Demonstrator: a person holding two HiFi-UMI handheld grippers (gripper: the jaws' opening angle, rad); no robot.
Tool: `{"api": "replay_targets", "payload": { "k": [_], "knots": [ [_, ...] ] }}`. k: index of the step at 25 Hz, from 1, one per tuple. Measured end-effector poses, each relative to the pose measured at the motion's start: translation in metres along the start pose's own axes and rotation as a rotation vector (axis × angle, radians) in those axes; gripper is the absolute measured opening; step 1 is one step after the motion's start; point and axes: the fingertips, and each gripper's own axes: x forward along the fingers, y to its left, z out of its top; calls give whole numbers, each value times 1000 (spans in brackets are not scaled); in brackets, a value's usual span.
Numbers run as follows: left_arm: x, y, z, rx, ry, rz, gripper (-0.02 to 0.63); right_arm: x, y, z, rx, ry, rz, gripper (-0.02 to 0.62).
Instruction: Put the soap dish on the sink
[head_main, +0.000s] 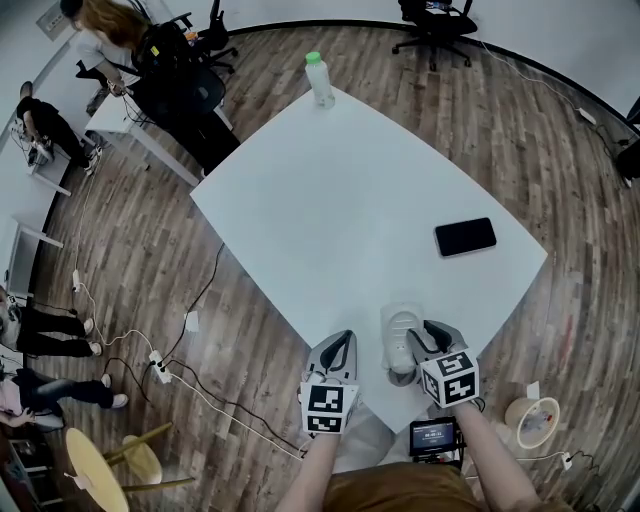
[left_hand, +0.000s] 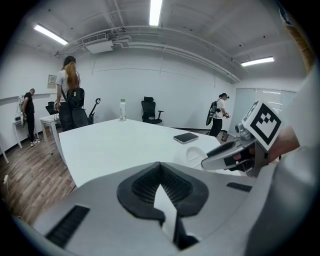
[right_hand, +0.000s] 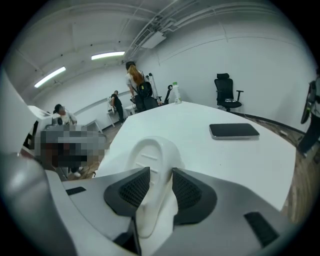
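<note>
Leftmost, the left gripper (head_main: 344, 341) hangs at the white table's (head_main: 330, 200) near edge, jaws closed together and empty. Beside it, the right gripper (head_main: 428, 332) clamps the white oval plastic soap dish (head_main: 399, 328) there. A black smartphone (head_main: 465, 237) lies beyond.

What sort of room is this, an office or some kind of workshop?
Probably an open office or lab workspace: swivel office chairs on a wood floor, a large white table, and a power strip with cables trailing.
</note>
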Motion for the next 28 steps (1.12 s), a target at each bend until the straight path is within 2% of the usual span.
{"api": "replay_targets", "payload": {
  "k": [14,20,28],
  "knots": [
    [-6,-6,-7,-7,9,-13,6,4,2,-1,-95,40,-43,126],
    [-10,-5,-5,-9,7,-6,6,-7,-3,9,-18,-24,-64,124],
    [-10,-14,-2,-8,-1,-13,6,-15,-9,8,-20,-33,-84,123]
  ]
}}
